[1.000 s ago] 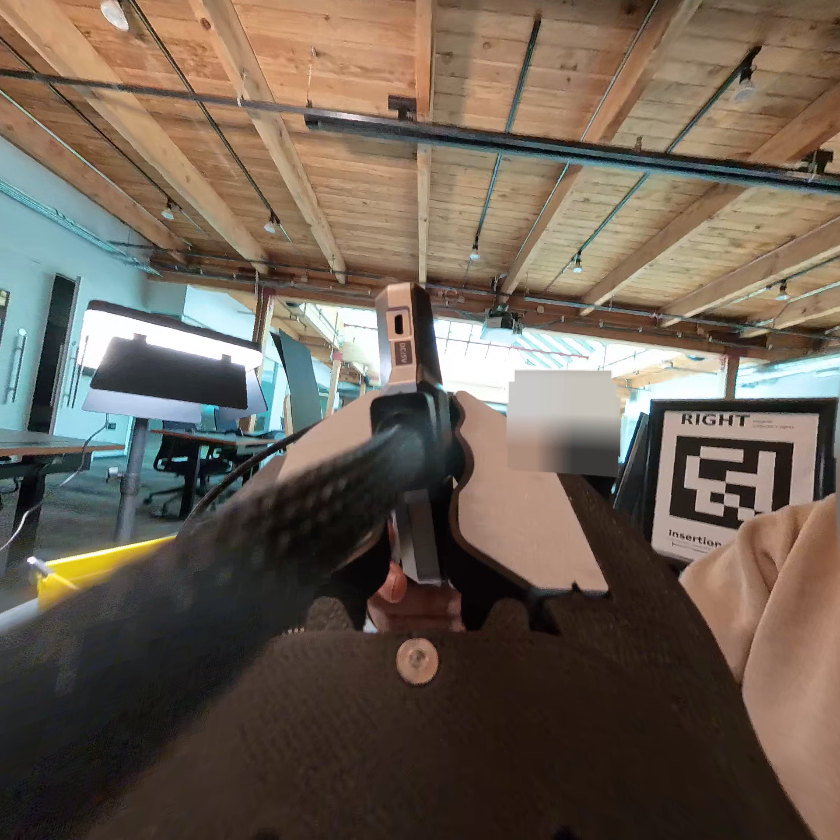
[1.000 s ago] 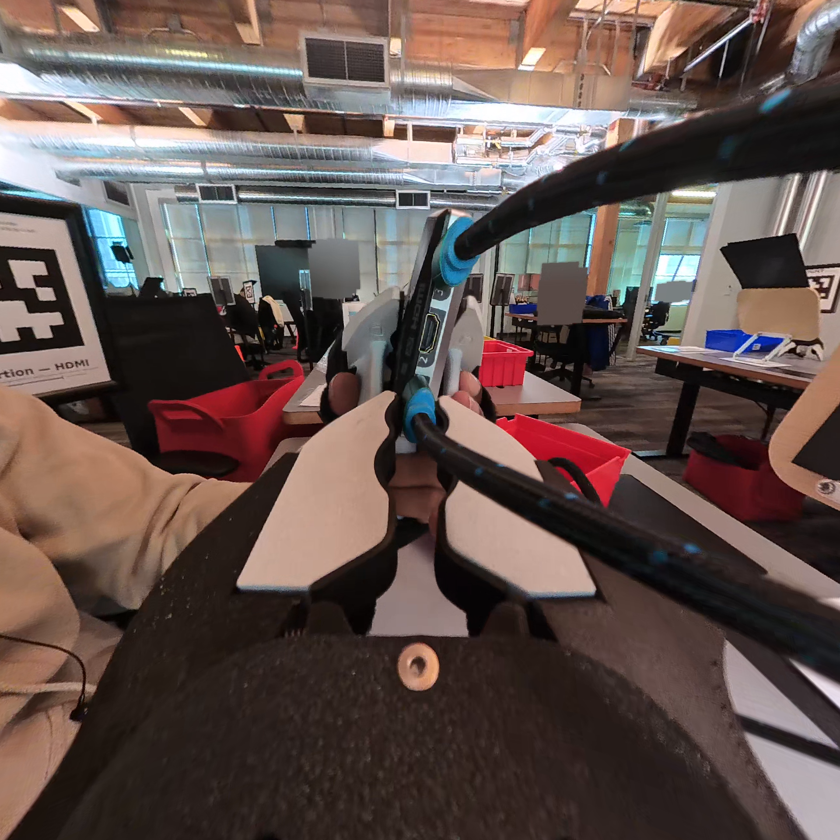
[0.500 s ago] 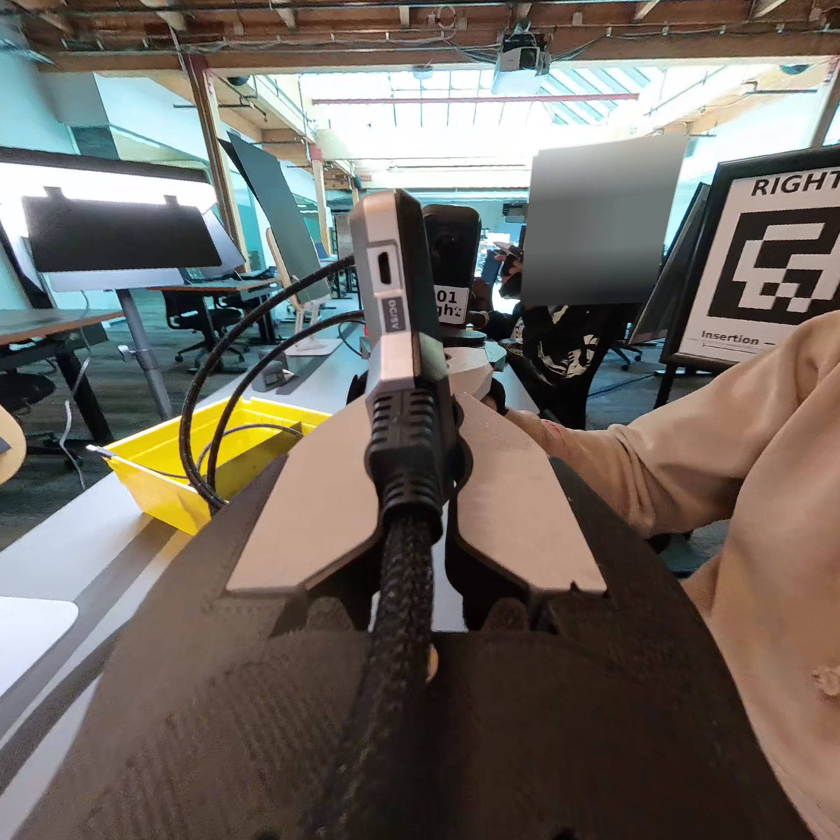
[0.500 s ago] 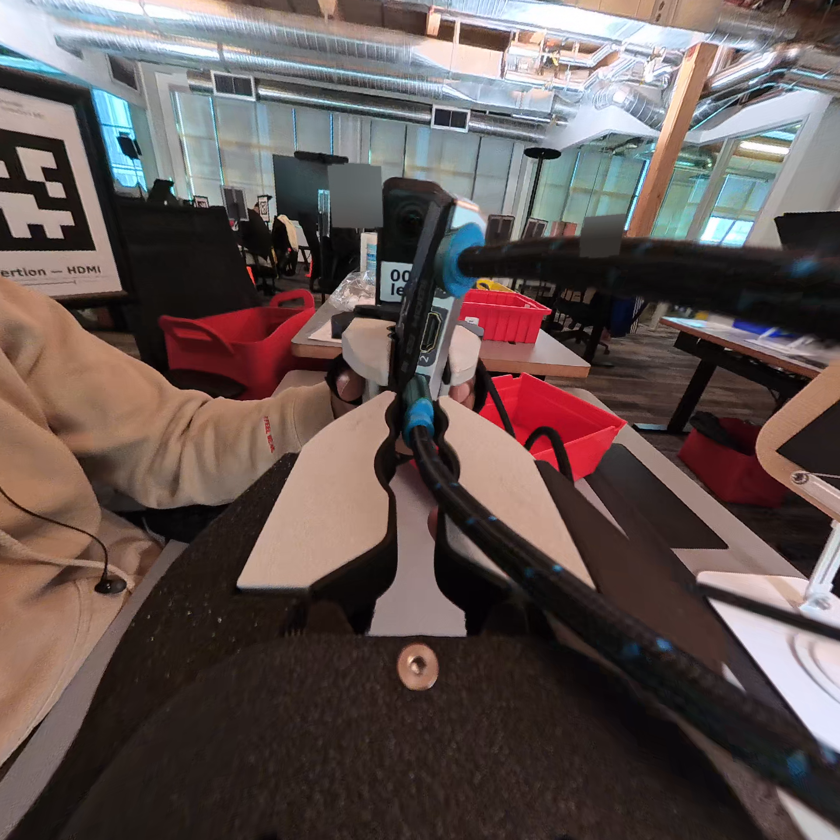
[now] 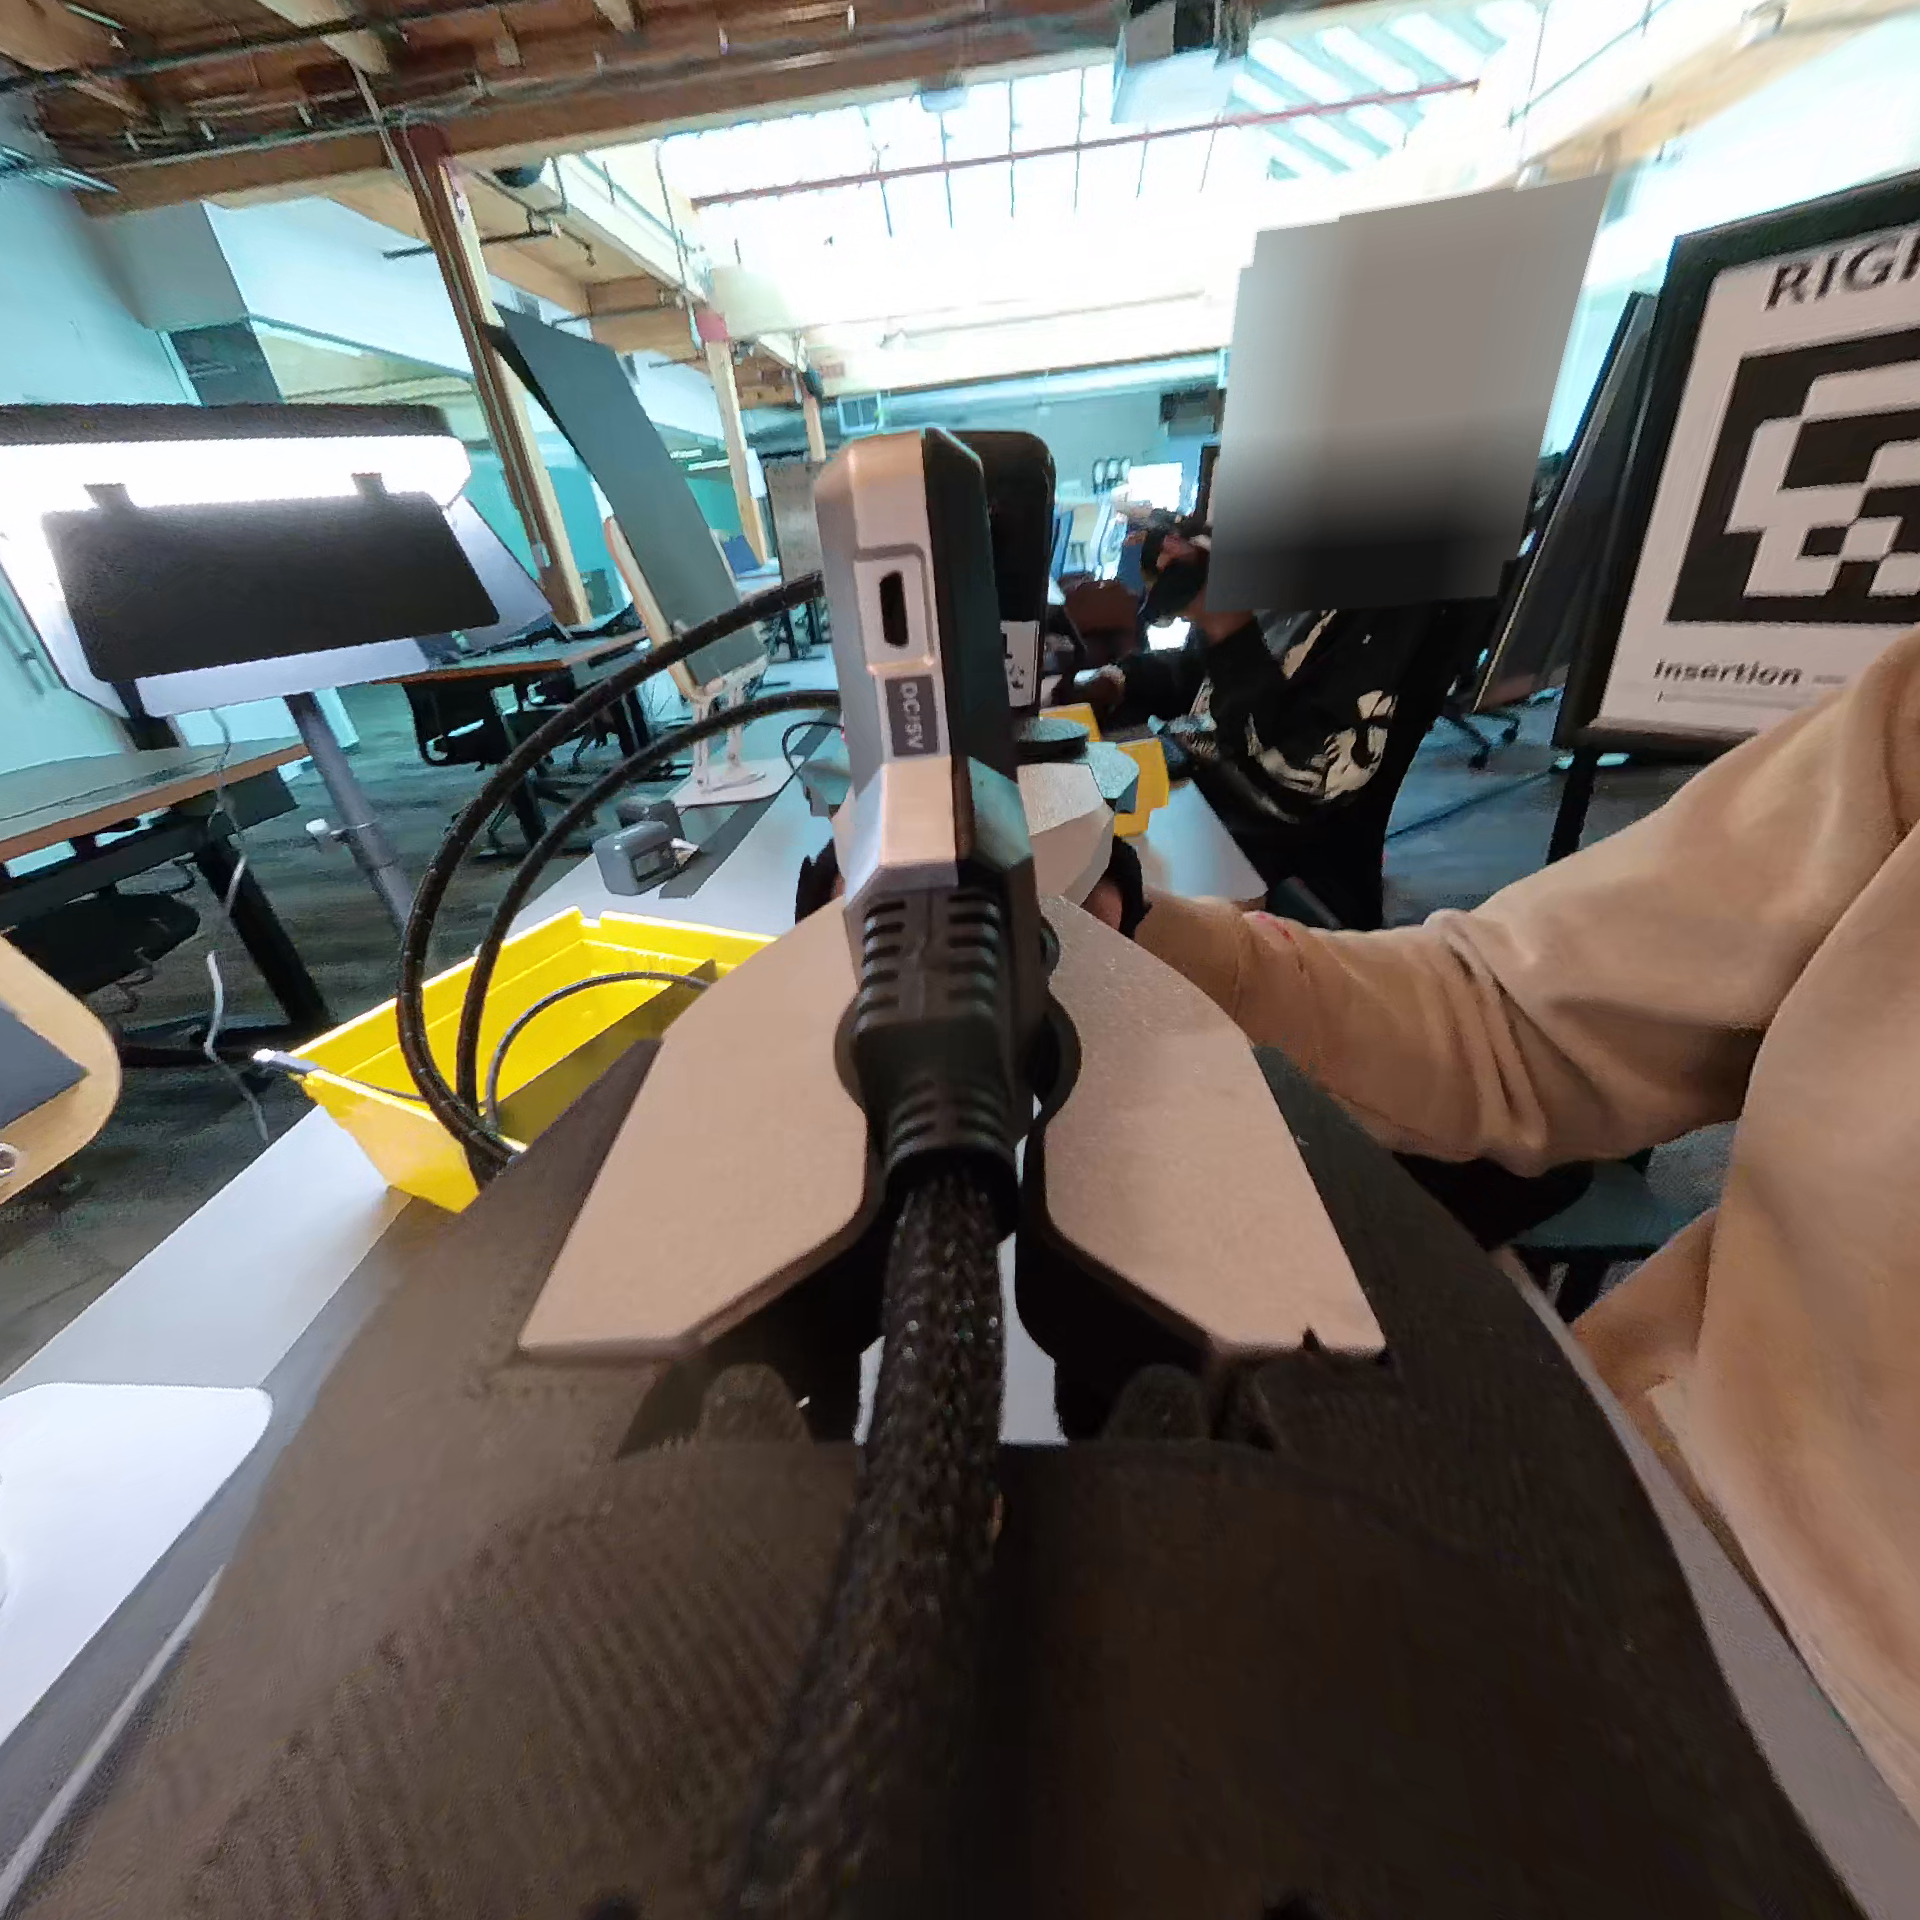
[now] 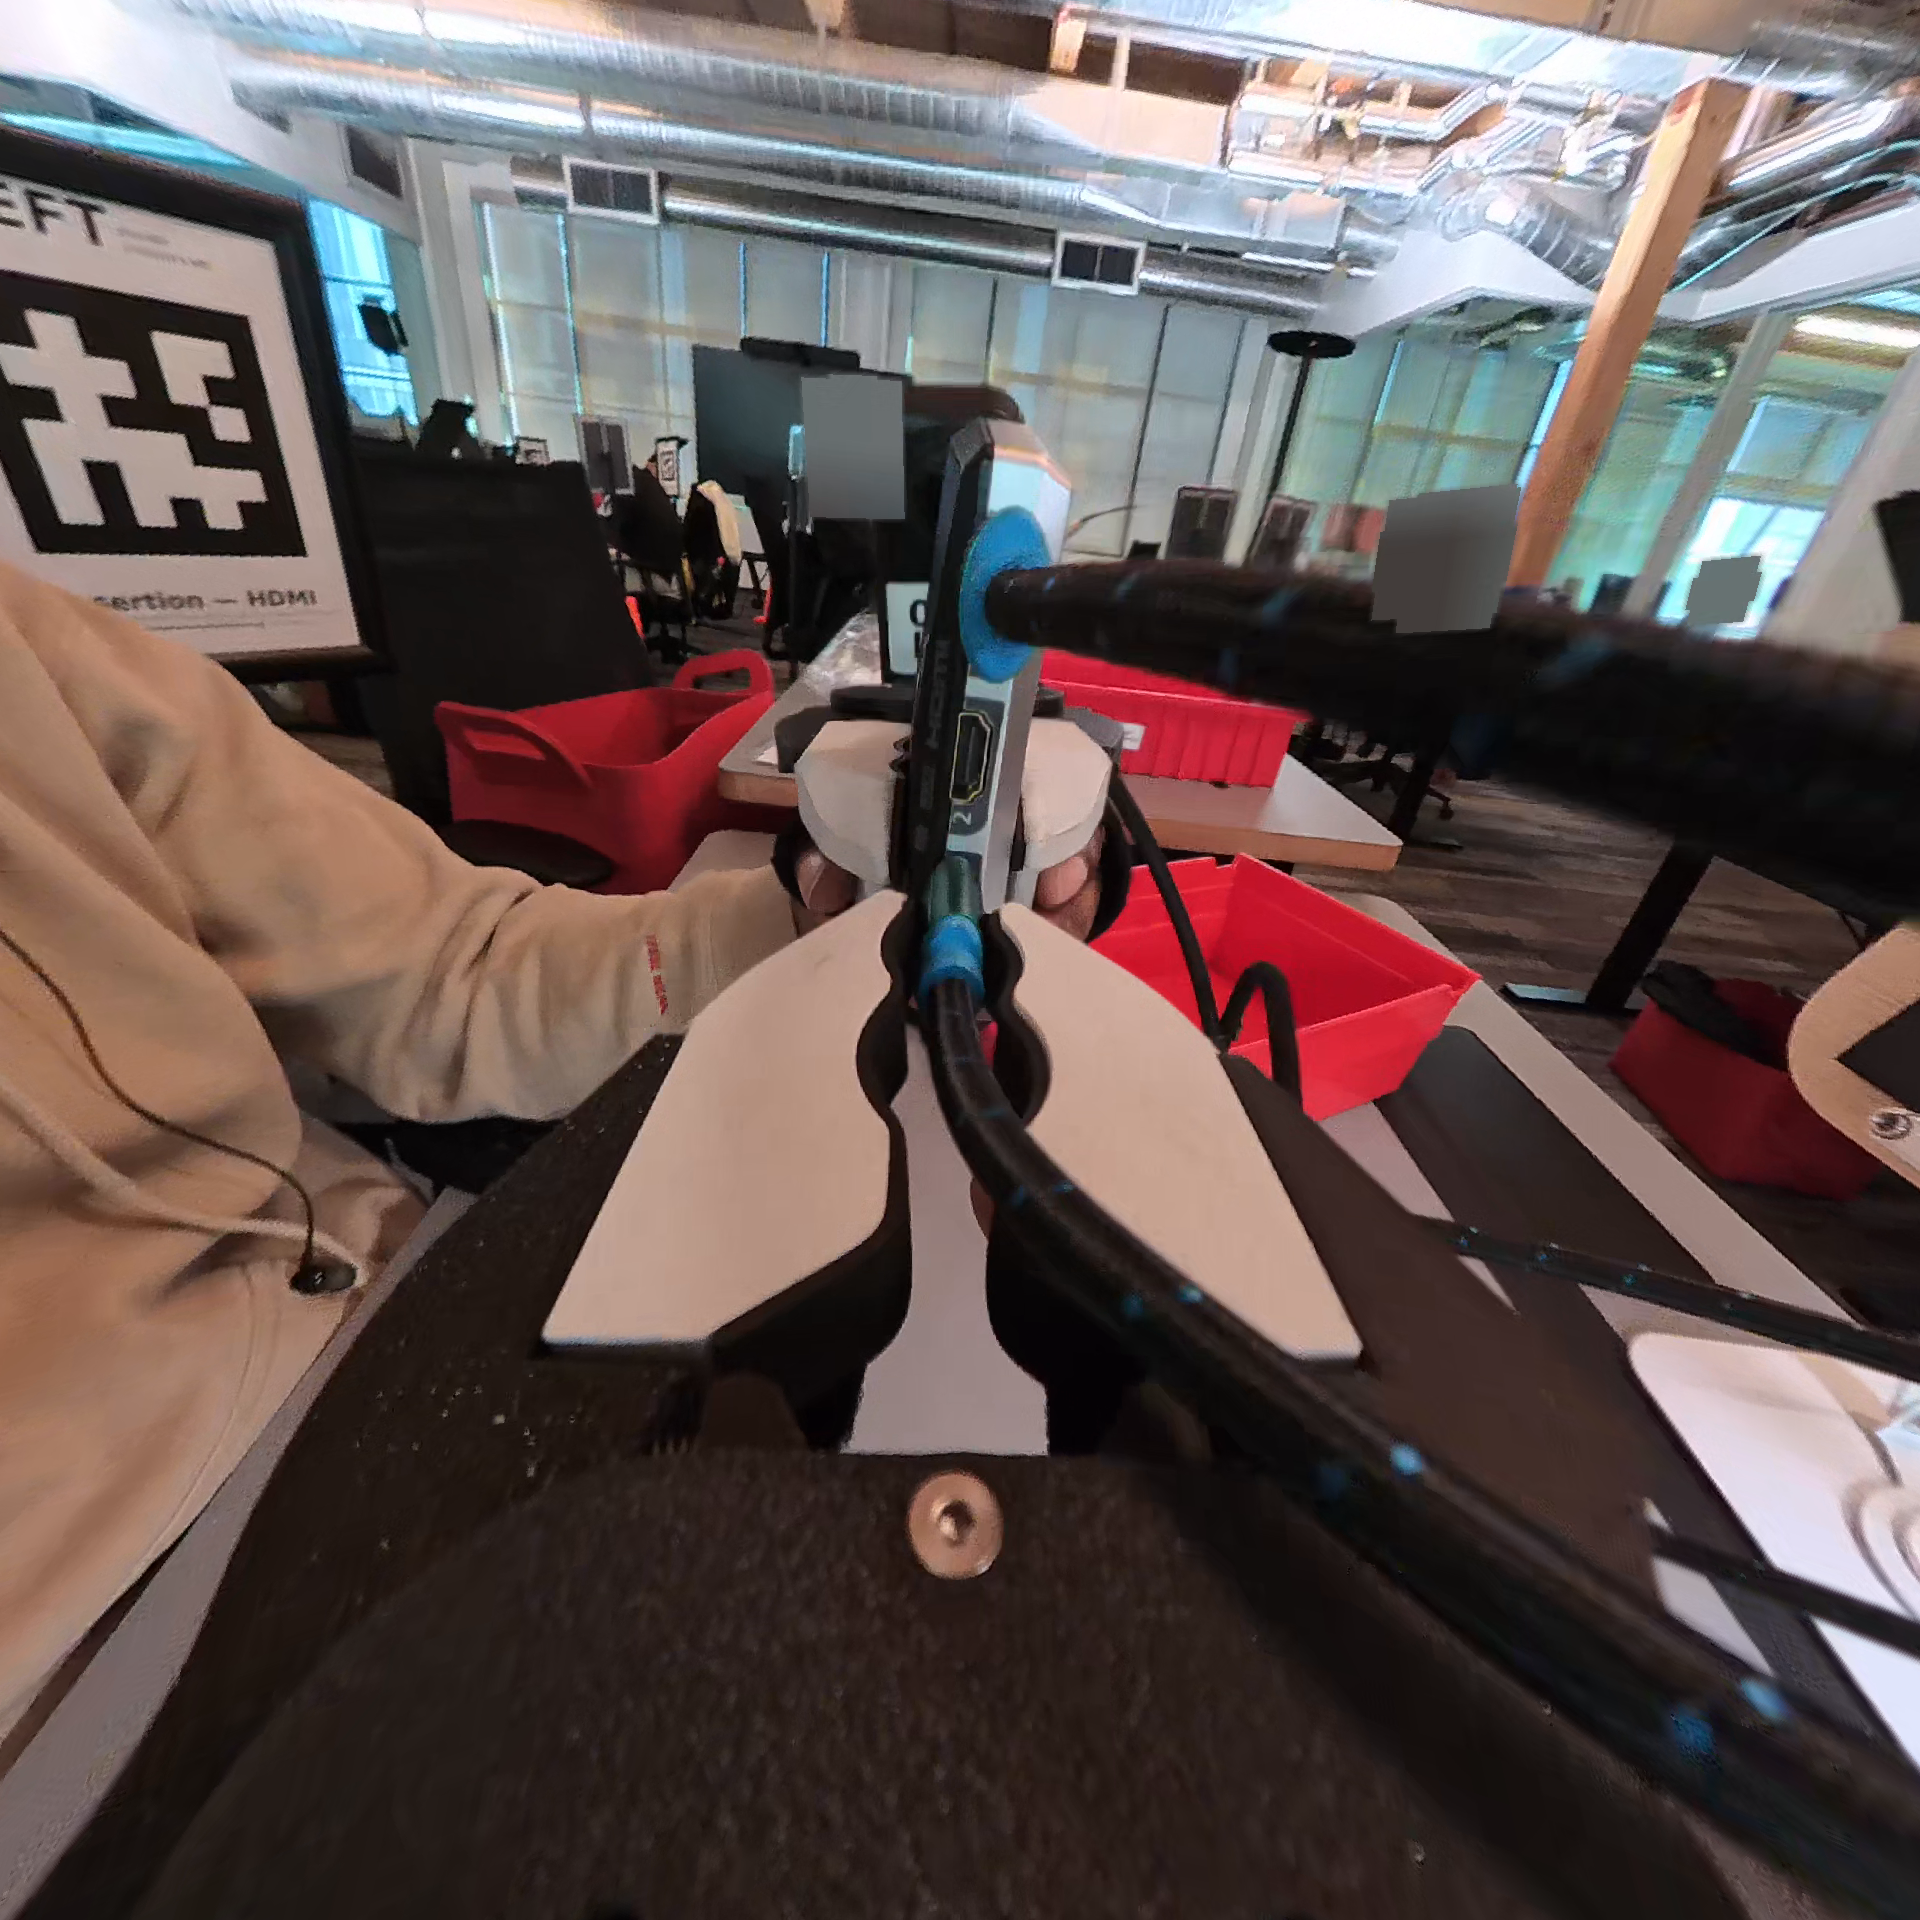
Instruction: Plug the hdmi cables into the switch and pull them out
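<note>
The silver HDMI switch (image 5: 894, 665) stands on end in the air between my two grippers, which face each other. My left gripper (image 5: 945, 935) is shut on a black HDMI plug (image 5: 940, 997) that sits in the switch's near end; its black braided cable (image 5: 925, 1403) runs back over the gripper. In the right wrist view the switch (image 6: 971, 748) shows its other edge. My right gripper (image 6: 951, 925) is shut on a blue-collared plug (image 6: 948, 951) in the lowest port. A second blue-collared plug (image 6: 997, 592) sits in the top port. The middle port is empty.
A yellow bin (image 5: 416, 1122) with black cable loops (image 5: 447, 935) stands on the white table at left. A red bin (image 6: 1299, 987) and a red basket (image 6: 603, 769) stand beyond the switch. A beige sleeve (image 5: 1558, 987) reaches in. Framed marker boards (image 6: 156, 416) stand behind. My two grippers' fingertips are within a few centimetres of each other.
Both grippers and the switch have tipped down from facing the ceiling to about level. Both stay shut on their plugs, and the plugs stay in the switch.
</note>
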`<state>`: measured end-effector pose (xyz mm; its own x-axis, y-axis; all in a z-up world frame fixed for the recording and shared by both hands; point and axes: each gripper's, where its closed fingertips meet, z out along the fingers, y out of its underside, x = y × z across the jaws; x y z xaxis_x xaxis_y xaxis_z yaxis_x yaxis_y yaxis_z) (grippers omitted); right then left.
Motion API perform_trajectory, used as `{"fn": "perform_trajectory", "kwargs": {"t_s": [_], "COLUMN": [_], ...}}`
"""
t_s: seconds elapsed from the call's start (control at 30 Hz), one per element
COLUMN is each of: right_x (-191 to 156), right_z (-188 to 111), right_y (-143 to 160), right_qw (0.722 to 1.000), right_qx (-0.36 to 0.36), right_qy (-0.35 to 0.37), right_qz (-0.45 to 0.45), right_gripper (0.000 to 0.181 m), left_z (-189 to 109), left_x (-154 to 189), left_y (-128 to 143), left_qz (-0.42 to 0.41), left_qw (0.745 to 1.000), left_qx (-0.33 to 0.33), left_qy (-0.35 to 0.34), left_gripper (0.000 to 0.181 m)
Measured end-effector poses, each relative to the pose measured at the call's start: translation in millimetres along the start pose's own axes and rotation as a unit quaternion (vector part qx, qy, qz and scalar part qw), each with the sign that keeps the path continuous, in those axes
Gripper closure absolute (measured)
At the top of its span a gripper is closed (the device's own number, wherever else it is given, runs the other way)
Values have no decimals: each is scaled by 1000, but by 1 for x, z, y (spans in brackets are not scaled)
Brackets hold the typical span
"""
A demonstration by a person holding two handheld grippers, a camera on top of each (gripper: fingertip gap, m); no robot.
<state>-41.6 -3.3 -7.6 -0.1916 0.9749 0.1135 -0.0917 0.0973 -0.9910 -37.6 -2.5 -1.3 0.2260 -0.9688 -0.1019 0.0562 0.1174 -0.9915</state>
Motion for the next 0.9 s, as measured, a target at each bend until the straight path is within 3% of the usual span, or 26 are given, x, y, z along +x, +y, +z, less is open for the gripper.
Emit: {"fn": "perform_trajectory", "kwargs": {"t_s": [0.17, 0.4, 0.47, 0.5, 0.57, 0.67, 0.9], "right_x": [0, 5, 20, 29, 42, 64, 97], "right_z": [-9, -17, -63, -91, -114, -115, -128], "right_y": [8, 6, -23, -29, -21, -4, 49], "right_qw": [1000, 1000, 995, 994, 994, 985, 942], "right_qx": [-22, -5, 94, 106, 51, -30, -210], "right_qy": [-16, -18, 0, 33, 97, 170, 262], "right_qz": [-4, -9, 13, 3, -19, -15, 24], "right_gripper": [170, 169, 170, 170, 170, 170, 170], "left_z": [7, 7, -34, -55, -65, -57, -66], "left_x": [-1, -6, -26, -32, -34, -38, -51], "left_y": [8, 3, -31, -42, -41, -36, -28], "left_qz": [2, -9, -41, -30, 8, 4, -22], "left_qw": [1000, 1000, 993, 990, 992, 992, 990], "left_qx": [-20, 4, 101, 118, 79, 47, 21], "left_qy": [-3, -20, -48, -67, -98, -115, -141], "left_gripper": [158, 158, 159, 159, 158, 158, 158]}}
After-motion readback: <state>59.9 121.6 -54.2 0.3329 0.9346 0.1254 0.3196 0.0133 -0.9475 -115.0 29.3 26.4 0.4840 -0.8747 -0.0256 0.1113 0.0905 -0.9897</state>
